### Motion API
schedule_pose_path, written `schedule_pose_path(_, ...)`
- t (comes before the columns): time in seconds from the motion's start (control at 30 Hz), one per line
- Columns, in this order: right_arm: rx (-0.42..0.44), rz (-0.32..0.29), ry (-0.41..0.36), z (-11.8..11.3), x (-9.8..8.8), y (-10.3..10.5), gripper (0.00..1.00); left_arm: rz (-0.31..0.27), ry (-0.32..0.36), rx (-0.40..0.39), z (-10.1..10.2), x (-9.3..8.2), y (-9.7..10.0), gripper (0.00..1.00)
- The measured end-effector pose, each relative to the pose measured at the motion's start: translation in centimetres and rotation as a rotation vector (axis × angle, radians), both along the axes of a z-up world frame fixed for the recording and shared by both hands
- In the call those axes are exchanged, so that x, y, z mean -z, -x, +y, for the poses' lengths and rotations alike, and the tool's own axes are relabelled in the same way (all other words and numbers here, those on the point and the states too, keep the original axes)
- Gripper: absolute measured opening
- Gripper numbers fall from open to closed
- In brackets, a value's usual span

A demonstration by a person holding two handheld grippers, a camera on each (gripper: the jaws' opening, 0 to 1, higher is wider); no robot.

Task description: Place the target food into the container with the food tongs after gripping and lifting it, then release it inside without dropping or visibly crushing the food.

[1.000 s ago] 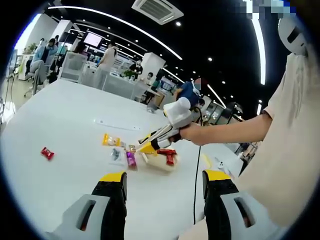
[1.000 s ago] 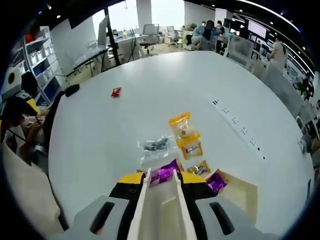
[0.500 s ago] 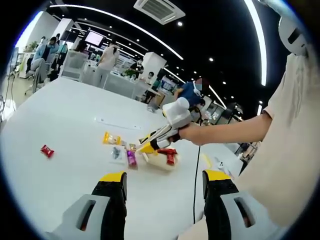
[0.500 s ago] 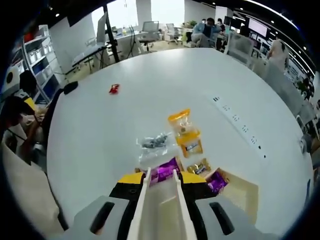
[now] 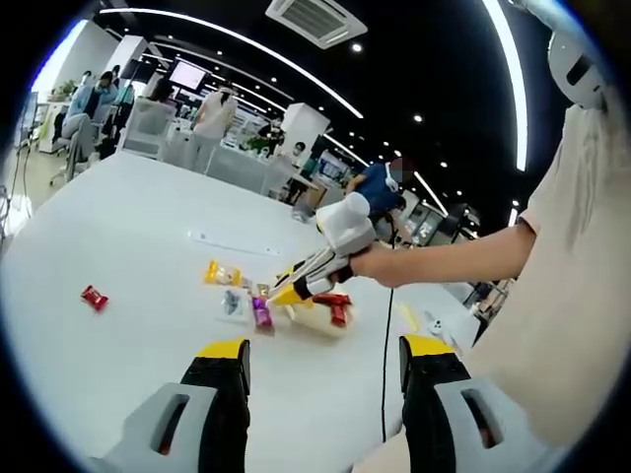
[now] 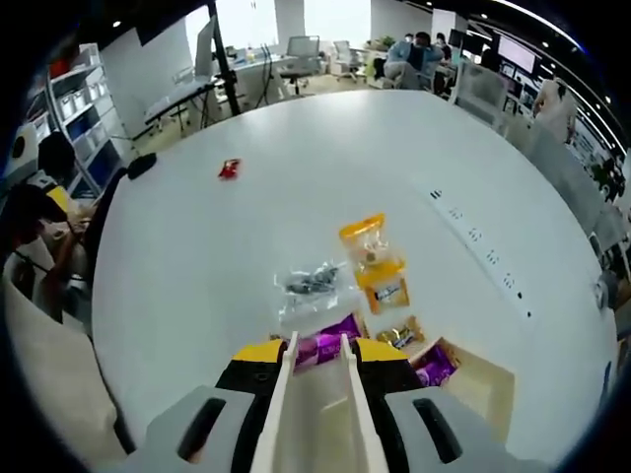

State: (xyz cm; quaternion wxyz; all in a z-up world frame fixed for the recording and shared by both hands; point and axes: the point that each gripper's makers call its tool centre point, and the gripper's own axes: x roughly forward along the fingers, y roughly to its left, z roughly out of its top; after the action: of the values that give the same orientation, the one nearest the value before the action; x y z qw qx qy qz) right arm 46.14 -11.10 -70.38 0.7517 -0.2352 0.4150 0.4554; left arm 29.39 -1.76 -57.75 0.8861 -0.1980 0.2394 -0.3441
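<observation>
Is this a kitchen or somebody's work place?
Most likely a big open-plan office. Desks with office chairs, storage shelves and a wall screen surround the large white table holding snack packets.

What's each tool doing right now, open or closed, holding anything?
Left tool: open, holding nothing.
Right tool: closed on cream food tongs, whose tips are at a purple packet; grip on it cannot be told.

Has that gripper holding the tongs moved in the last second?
Yes, slightly. In the left gripper view the right gripper has edged up and to the left against the tray on the white table.
</observation>
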Motion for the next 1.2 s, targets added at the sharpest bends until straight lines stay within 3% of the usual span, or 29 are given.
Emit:
schedule_pose_path(0.77,-0.001,0.046,0.109,-0.6,2.2,-0.6,0.26,0.003,0.008,-0.012,0.5,0.3,-0.1,0.61)
schedule_pose_path(1.2,0.020,0.070,0.092,-0.2,2.3,-0.4,0.26,0.008,0.008,-0.019,0.7,0.5,0.1,0.61)
